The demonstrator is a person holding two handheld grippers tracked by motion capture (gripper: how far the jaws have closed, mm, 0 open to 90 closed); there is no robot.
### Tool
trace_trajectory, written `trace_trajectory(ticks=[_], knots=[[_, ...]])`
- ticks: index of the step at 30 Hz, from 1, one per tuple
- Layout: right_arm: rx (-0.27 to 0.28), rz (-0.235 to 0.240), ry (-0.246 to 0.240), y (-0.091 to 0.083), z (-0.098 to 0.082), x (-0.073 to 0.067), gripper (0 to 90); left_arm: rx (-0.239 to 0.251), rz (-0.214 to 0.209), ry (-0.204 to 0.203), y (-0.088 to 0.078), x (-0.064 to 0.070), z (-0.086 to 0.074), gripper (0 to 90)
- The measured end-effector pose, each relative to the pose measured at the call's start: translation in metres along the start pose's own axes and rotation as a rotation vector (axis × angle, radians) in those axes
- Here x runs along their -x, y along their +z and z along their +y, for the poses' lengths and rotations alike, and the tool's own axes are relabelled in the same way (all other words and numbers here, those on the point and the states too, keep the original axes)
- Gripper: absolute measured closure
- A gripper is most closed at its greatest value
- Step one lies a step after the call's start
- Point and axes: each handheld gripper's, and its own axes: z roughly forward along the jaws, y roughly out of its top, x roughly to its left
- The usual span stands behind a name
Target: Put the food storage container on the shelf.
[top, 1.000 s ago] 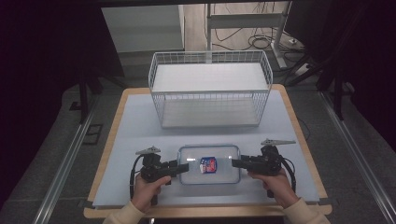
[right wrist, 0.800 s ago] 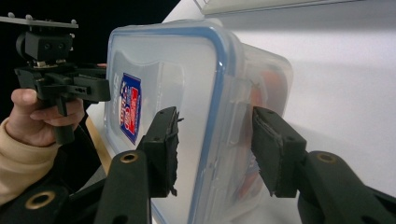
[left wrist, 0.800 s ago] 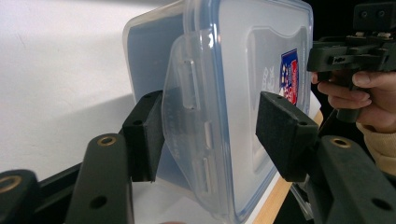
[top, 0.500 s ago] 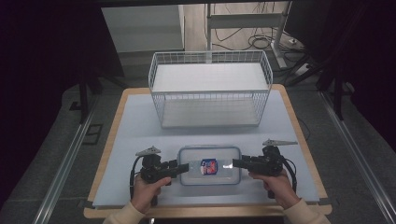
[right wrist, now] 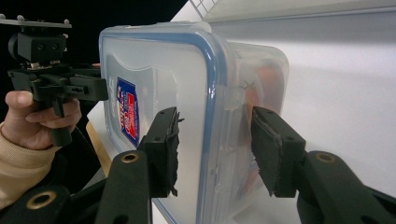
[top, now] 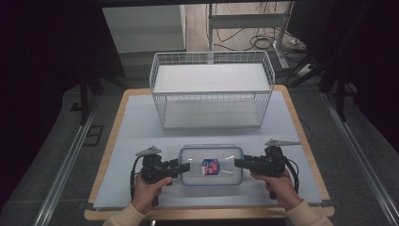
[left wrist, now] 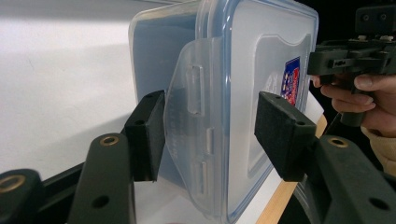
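Claws (top: pixel 184 167) (top: pixel 239 163) at container (top: pixel 211 165) ends; long axis left-right.

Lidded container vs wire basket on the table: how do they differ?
The container is clear plastic with a blue-rimmed lid on; the wire basket is white mesh, open-topped. The container is smaller and lower than the wire basket. The container sits near the front edge; the wire basket stands farther back. Both are rectangular and rest on the white mat.
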Motion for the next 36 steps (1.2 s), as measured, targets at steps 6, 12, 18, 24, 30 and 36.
trace_trajectory(ticks=[6,12,18,24,30,36], knots=[[0.014,-0.001,-0.019,-0.004,0.005,-0.003,53.1,0.015,-0.002,0.017,-0.001,0.003,0.005,44.9],[0.031,-0.001,-0.03,-0.007,0.01,-0.003,53.1,0.019,-0.005,0.032,-0.001,0.006,0.013,45.1],[0.042,-0.007,-0.046,-0.011,0.016,-0.004,53.1,0.023,-0.014,0.032,0.0,0.007,0.017,45.4],[0.045,-0.018,-0.058,-0.014,0.024,-0.005,53.0,0.025,-0.019,0.033,0.001,0.007,0.025,45.5],[0.059,-0.012,-0.067,-0.017,0.034,-0.006,53.0,0.035,-0.019,0.045,-0.001,0.012,0.036,45.6],[0.071,-0.017,-0.087,-0.022,0.045,-0.009,53.1,0.042,-0.022,0.056,-0.002,0.015,0.047,45.7]])
